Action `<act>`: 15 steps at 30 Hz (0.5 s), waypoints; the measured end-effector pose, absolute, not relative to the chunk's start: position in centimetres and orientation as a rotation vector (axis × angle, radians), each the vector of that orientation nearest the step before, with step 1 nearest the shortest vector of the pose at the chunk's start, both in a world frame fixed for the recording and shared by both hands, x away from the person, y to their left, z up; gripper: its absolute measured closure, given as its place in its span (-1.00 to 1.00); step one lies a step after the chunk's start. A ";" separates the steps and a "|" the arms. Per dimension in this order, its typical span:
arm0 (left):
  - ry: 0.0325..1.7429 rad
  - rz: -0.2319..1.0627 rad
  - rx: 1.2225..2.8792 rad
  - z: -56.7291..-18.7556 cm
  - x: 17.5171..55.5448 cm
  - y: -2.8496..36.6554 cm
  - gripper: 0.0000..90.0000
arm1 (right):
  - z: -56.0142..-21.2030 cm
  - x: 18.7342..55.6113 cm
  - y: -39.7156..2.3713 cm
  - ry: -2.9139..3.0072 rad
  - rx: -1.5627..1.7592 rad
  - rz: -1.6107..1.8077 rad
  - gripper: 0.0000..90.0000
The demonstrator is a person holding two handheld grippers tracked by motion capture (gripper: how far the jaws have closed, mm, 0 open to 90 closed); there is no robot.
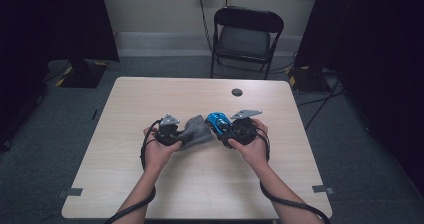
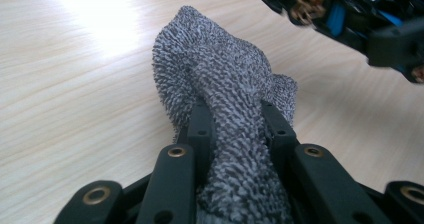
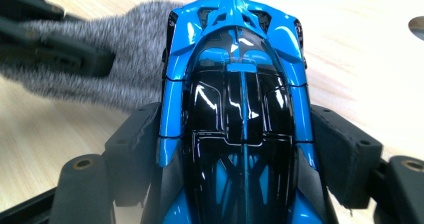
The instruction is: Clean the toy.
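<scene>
Left gripper point(image 1: 176, 132) is clamped on a bunched grey cloth point(image 2: 220, 84); its fingers point(image 2: 200, 126) pinch the fabric tight at the bench point(image 1: 150, 91) centre. Right gripper point(image 1: 229, 130) holds a blue toy car point(image 3: 235, 109), fingers point(image 3: 345, 154) pressed on both sides of the body, car nose pointing toward the cloth. Cloth and car sit side by side mid-bench, cloth just left of the car, looks like touching or nearly so.

Step in hand reads as wiping the car with the cloth. To do it well: keep the car gripped firm and steady, bring the free bulge of cloth onto the glossy shell, rub with fabric only, not the black fingers. Cloth is bunched, so little loose area to wipe with.

Around: small dark round hole point(image 1: 237, 92) in the far bench, folding chair point(image 1: 246, 36) beyond. Nothing in the way; cables trail toward the person.
</scene>
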State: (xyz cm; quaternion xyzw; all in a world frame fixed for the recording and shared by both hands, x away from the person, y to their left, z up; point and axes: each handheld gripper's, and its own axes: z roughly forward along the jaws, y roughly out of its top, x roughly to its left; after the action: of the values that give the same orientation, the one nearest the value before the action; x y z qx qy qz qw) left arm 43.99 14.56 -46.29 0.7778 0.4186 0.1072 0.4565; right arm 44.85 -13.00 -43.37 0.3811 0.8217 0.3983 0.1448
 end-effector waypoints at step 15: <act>1.080 0.303 1.869 -46.3 44.9 14.8 0.61 | -44.0 43.7 -12.4 2.409 1.050 1.146 -0.42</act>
State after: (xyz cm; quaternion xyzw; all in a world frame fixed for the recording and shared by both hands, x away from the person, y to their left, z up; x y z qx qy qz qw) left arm 44.88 14.77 -46.34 0.7602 0.4392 0.1234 0.4626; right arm 43.70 -12.42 -44.01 0.3629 0.8322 0.3961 0.1369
